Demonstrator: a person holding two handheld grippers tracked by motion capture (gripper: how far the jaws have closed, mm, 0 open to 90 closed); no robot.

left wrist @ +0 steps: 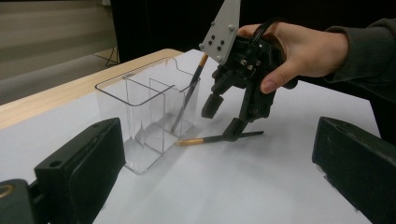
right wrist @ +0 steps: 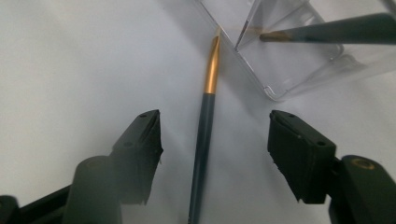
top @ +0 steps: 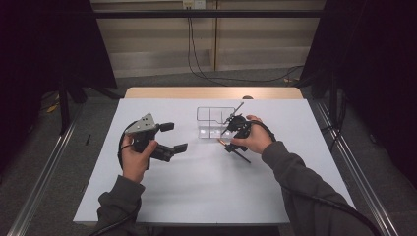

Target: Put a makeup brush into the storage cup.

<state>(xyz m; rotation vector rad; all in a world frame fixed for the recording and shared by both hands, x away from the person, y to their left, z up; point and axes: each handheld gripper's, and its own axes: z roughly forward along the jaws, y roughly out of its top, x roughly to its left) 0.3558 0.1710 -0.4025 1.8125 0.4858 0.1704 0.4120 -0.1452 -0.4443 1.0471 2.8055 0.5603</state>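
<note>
Two pens are showing in all. One pen point(right wrist: 205, 140) is lying flat on the table, running up between the spread jaws of the right gripper point(right wrist: 215, 154). The other pen point(left wrist: 189, 93) is leaning inside the clear organizer point(left wrist: 140, 116), ahead of that gripper. One organizer is standing there, divided into three compartments as far as the walls show. Two grippers are working: the left gripper point(top: 173, 136) is sitting well apart, jaws wide.

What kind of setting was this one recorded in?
Probably a lab recording station: a white-topped table between black curtains, metal floor rails, and a person holding cabled grippers beside a clear organizer.
</note>
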